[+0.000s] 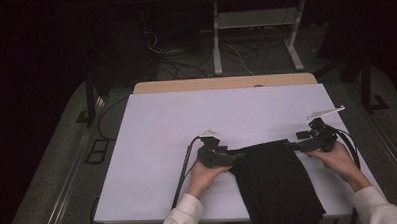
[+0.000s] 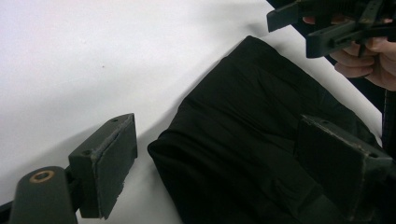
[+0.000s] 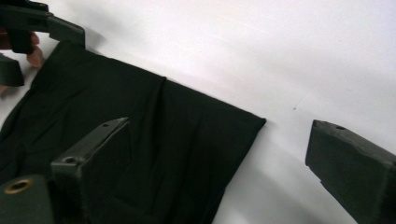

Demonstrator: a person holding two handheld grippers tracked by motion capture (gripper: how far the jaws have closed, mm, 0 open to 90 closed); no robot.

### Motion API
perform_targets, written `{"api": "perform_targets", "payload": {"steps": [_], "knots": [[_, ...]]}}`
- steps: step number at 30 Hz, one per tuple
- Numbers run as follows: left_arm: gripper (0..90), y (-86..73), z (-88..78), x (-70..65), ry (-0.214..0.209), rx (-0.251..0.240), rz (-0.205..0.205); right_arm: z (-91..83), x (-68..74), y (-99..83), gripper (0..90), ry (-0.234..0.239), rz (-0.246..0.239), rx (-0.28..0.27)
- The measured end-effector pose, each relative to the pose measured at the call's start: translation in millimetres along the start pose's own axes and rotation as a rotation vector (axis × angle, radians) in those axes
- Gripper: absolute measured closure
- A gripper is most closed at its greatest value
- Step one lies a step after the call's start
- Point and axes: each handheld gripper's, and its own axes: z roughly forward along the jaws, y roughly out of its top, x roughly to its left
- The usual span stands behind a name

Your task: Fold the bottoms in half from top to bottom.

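A black folded cloth (image 1: 276, 179) lies on the white table cover, its near end reaching the table's front edge. My left gripper (image 1: 236, 155) is at the cloth's far left corner, and in the left gripper view its jaws stand wide apart (image 2: 224, 168) with the corner of the cloth (image 2: 252, 140) between them, untouched by the pads. My right gripper (image 1: 290, 145) is at the far right corner. Its jaws are also apart (image 3: 222, 163), straddling the edge of the cloth (image 3: 140, 140) without pressing it. Each gripper view also catches the other gripper farther off: the right gripper (image 2: 303, 28) and the left gripper (image 3: 39, 49).
The white cover (image 1: 186, 117) spans the table, with a strip of wooden tabletop (image 1: 225, 83) bare at the far edge. Beyond it stand the white legs of another table (image 1: 216, 46) and cables on the dark floor. A black cable (image 1: 181, 177) trails from my left gripper.
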Motion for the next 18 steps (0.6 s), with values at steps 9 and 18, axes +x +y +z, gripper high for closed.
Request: {"api": "perform_targets", "payload": {"steps": [9,18], "knots": [[18.4,-1.9,5.0,3.1,-0.023,0.004,-0.008,11.3,-11.0,-0.1,17.6,0.043,0.01,0.022],[34.6,-2.9,8.3,3.3,-0.053,0.015,-0.028,18.8,-14.6,0.6,39.2,0.101,-0.006,0.024]]}}
